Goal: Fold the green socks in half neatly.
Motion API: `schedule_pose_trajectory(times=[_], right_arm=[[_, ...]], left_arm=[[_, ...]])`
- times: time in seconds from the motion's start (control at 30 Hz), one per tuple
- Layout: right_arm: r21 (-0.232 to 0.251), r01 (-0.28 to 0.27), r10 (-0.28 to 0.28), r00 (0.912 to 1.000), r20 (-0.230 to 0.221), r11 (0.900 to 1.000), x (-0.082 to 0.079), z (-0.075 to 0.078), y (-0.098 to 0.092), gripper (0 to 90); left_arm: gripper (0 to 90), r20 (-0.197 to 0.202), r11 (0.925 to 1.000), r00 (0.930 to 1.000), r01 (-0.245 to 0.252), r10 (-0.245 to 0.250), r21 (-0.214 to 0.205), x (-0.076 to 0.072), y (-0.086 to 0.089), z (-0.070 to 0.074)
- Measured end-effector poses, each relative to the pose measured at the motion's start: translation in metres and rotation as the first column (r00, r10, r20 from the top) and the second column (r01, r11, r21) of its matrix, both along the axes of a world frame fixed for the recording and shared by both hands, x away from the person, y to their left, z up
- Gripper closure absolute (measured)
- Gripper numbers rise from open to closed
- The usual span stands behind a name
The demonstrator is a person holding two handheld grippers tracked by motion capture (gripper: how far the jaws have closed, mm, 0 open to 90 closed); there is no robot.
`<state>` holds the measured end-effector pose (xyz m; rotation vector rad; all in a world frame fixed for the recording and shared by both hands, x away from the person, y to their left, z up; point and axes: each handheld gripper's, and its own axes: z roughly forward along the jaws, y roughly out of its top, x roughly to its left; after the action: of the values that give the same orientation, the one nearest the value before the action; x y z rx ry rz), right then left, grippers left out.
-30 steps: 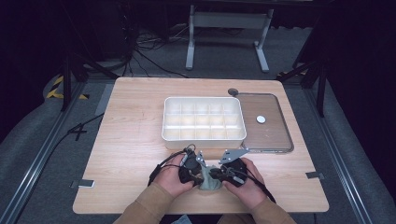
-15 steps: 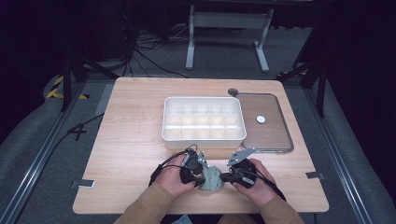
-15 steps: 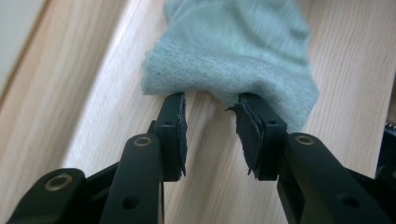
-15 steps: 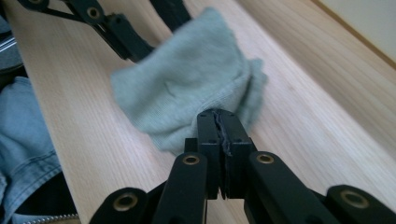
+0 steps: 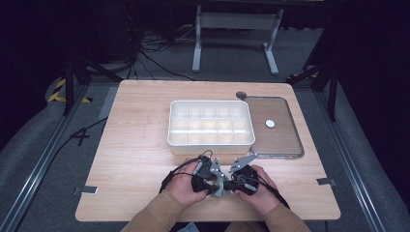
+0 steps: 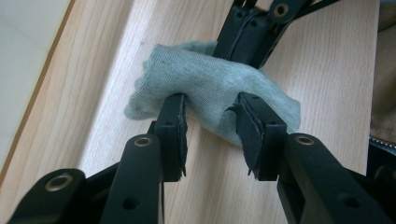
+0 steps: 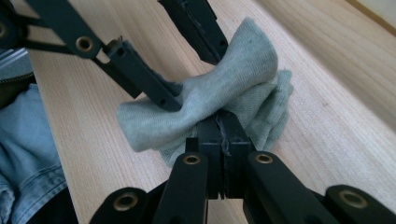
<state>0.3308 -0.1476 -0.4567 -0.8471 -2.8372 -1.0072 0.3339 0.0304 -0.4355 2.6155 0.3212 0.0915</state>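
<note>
Right gripper clamped on grey cloth, left gripper part-open astride it; slip likely if pulled apart.

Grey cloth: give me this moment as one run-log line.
cloth: grey cloth bunched on table | right tongs: shut on its edge | left tongs: open astride it | tray: empty
</note>
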Motion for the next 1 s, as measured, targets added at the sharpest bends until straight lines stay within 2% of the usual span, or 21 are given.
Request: schedule_pose_trajectory(times=[0.1, 0.27, 0.33, 0.4, 0.47, 0.53, 0.57, 0.7, 0.77, 0.8, 0.87, 0.97, 1.0], right_arm=[[0.013, -0.006, 0.006, 0.9999, -0.010, 0.9999, 0.003, -0.002, -0.004, 89.7], [0.023, -0.003, 0.004, 0.9999, -0.016, 0.9997, 0.004, -0.004, -0.005, 89.8], [0.046, 0.010, -0.009, 0.9996, -0.028, 0.9989, 0.005, -0.006, -0.009, 89.8], [0.073, 0.017, -0.015, 0.9991, -0.039, 0.9972, 0.006, -0.009, -0.012, 89.8], [0.072, 0.021, -0.018, 0.9990, -0.042, 0.9972, 0.005, -0.008, -0.013, 89.6], [0.054, 0.041, -0.038, 0.9982, -0.047, 0.9977, 0.004, -0.007, -0.015, 87.1], [0.049, 0.050, -0.048, 0.9977, -0.047, 0.9976, 0.003, -0.006, -0.017, 86.4], [0.020, 0.101, -0.100, 0.9940, -0.046, 0.9947, -0.002, -0.004, -0.021, 84.8], [-0.011, 0.109, -0.109, 0.9934, -0.037, 0.9940, -0.004, -0.002, -0.021, 80.6], [-0.011, 0.109, -0.109, 0.9934, -0.037, 0.9940, -0.004, -0.002, -0.021, 80.6], [-0.044, 0.128, -0.129, 0.9914, -0.018, 0.9907, -0.005, 0.004, -0.025, 74.5], [-0.016, 0.156, -0.156, 0.9877, -0.012, 0.9876, -0.006, 0.012, -0.034, 74.3], [0.021, 0.183, -0.183, 0.9832, -0.002, 0.9829, -0.007, 0.016, -0.040, 73.7]], left_arm=[[63.0, 0.018, 0.9997, 0.9998, 0.009, -0.008, -0.022, -0.003, -0.005, 0.000], [62.0, 0.025, 0.9996, 0.9995, 0.018, -0.017, -0.023, -0.002, -0.011, 0.000], [61.8, 0.011, 0.9995, 0.9999, 0.011, -0.011, -0.029, -0.001, -0.012, -0.001], [61.6, 0.018, 0.9998, 0.9998, 0.010, -0.010, -0.015, -0.002, -0.014, -0.001], [61.6, 0.011, 1.0000, 0.9999, 0.000, 0.000, -0.009, -0.002, -0.015, -0.001], [61.8, 0.020, 0.9999, 0.9997, 0.014, -0.014, 0.001, -0.001, -0.019, -0.001], [62.1, 0.004, 1.0000, 1.0000, 0.003, -0.003, 0.000, -0.001, -0.020, -0.001], [63.4, -0.029, 0.9999, 0.9996, 0.008, -0.007, 0.008, 0.003, -0.027, -0.001], [63.7, -0.033, 0.9998, 0.9994, 0.010, -0.010, 0.016, 0.003, -0.028, -0.001], [63.9, -0.033, 0.9998, 0.9994, 0.010, -0.010, 0.016, 0.003, -0.028, -0.001], [64.2, -0.032, 0.9998, 0.9995, 0.005, -0.004, 0.021, 0.003, -0.030, 0.000], [64.3, -0.035, 0.9999, 0.9994, -0.002, 0.002, 0.016, 0.003, -0.030, -0.001], [64.3, -0.038, 0.9999, 0.9993, -0.004, 0.004, 0.015, 0.003, -0.030, -0.001]])
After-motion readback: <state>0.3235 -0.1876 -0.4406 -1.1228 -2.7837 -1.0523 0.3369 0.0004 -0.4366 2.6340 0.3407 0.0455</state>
